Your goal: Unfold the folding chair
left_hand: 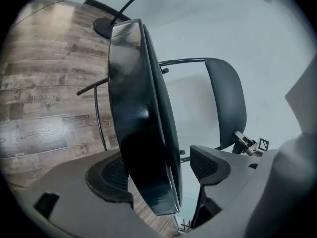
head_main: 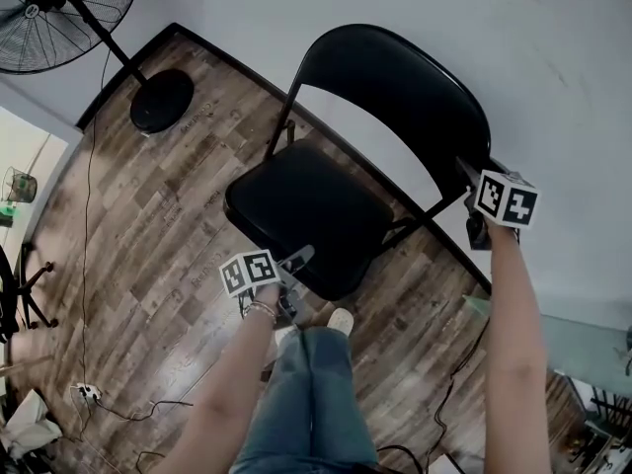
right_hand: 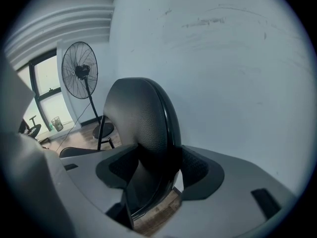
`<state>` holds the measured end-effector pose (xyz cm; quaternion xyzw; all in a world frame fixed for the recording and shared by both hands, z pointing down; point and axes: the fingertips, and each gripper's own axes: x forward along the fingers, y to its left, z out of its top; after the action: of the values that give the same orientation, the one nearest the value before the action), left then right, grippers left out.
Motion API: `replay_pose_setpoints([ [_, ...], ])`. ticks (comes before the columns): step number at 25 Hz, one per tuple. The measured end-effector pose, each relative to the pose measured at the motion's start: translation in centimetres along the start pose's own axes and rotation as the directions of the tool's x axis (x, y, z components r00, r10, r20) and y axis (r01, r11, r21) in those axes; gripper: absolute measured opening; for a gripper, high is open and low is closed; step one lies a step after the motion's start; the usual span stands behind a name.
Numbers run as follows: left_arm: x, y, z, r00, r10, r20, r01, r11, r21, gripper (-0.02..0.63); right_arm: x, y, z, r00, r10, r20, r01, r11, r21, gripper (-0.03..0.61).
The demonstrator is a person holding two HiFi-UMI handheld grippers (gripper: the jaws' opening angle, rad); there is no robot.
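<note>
Chair (head_main: 306, 215) is sitting nearly unfolded at 12 o'clock, left gripper (left_hand: 156, 175) hanging loose around the seat's (left_hand: 138, 133) 6 o'clock edge, right gripper (right_hand: 159, 168) pinching the backrest (right_hand: 141, 118) at 3, so I'm guessing only final settling remains.

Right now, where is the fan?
In the head view the fan stands at the top left, on the wood floor beside the wall, left of the chair.

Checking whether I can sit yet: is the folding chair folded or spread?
Spread: the seat juts forward from the upright backrest, not flat against it.
</note>
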<state>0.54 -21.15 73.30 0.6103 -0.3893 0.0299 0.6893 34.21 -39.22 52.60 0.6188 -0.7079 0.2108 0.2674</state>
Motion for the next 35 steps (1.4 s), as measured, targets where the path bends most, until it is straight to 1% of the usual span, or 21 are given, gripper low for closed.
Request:
replay_pose_setpoints([
  [4,0.5,1.3,-0.1,1.000,0.012,-0.015,-0.012,1.000,-0.005,0.368,1.9,-1.0,-0.5,1.000,-0.008,-0.028,0.008,1.000,0.028,0.247],
  [7,0.8,2.9,-0.5,1.000,0.030,-0.008,-0.030,0.999,-0.025,0.374,3.1,-1.7,-1.3,0.998,-0.010,-0.055,0.012,0.999,0.049,0.252],
  [13,0.8,8.2,-1.2,0.997,0.070,0.029,-0.066,0.990,-0.124,0.383,5.3,-1.8,-3.5,0.995,0.005,-0.097,0.003,0.996,0.084,0.255],
  [15,0.9,9.5,-1.5,0.996,0.086,0.032,-0.081,0.987,-0.139,0.383,6.0,-1.9,-4.2,0.994,0.012,-0.109,-0.002,0.996,0.094,0.256],
  [17,1.2,10.4,-1.7,0.995,0.100,0.027,-0.096,0.987,-0.128,0.383,6.8,-2.3,-4.6,0.993,0.017,-0.116,-0.005,0.995,0.103,0.258],
  [20,1.4,11.0,-1.7,0.995,0.096,0.021,-0.094,0.991,-0.098,0.385,7.8,-2.9,-5.2,0.994,0.009,-0.113,0.005,0.993,0.117,0.261],
  [23,1.4,11.6,-1.9,0.996,0.089,0.009,-0.089,0.994,-0.069,0.390,8.6,-3.4,-5.8,0.994,-0.014,-0.110,0.029,0.991,0.132,0.262],
  [26,1.7,11.4,-1.8,0.997,0.076,0.006,-0.076,0.997,-0.031,0.387,9.2,-3.9,-5.9,0.995,-0.043,-0.086,0.054,0.989,0.137,0.264],
  [29,2.1,10.9,-1.5,0.996,0.086,-0.010,-0.085,0.996,0.040,0.387,8.8,-4.4,-5.4,0.992,-0.120,-0.046,0.125,0.984,0.128,0.259],
  [31,2.1,11.1,-1.5,0.995,0.095,-0.010,-0.094,0.994,0.056,0.387,8.5,-4.2,-5.3,0.984,-0.177,-0.017,0.178,0.977,0.118,0.252],
  [33,2.1,11.5,-1.8,0.994,0.112,-0.020,-0.111,0.992,0.064,0.391,8.2,-3.8,-5.6,0.978,-0.206,0.002,0.205,0.973,0.110,0.252],
  [35,2.3,12.2,-2.2,0.989,0.143,-0.038,-0.140,0.986,0.087,0.420,7.8,-3.3,-5.8,0.975,-0.220,0.013,0.218,0.970,0.105,0.252],
])
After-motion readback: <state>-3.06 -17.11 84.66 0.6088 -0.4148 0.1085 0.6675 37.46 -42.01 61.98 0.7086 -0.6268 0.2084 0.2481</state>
